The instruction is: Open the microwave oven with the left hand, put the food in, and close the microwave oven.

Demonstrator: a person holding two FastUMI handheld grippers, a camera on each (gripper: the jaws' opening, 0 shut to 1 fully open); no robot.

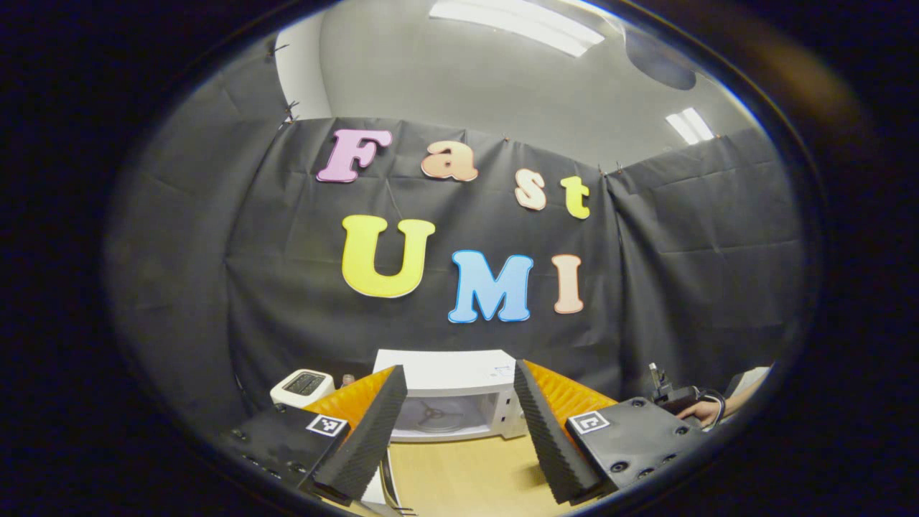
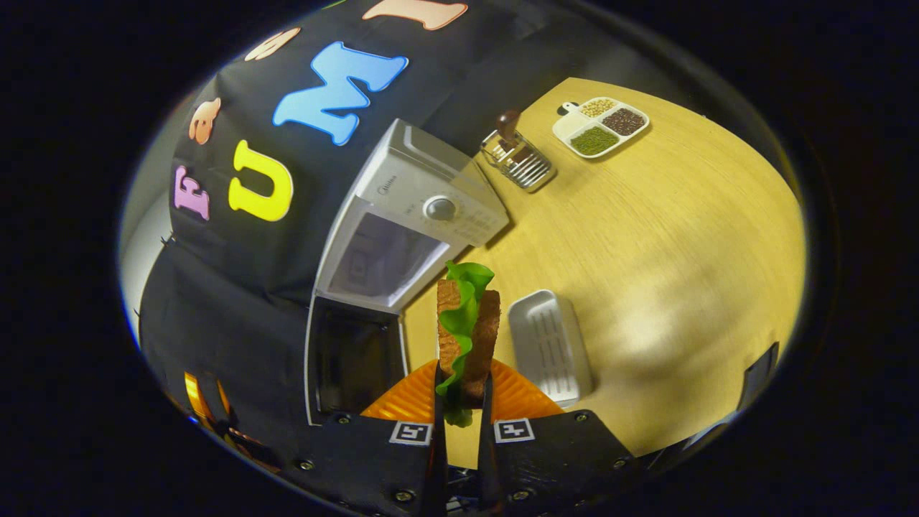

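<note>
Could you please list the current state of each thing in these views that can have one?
microwave oven: door swung open, cavity bare
sandwich: clamped in the right gripper, held off the table
right gripper: shut on the sandwich
left gripper: open, holding nothing
white tray: empty, on the table
divided dish: compartments filled with grains
toaster: slots empty as far as visible
</note>
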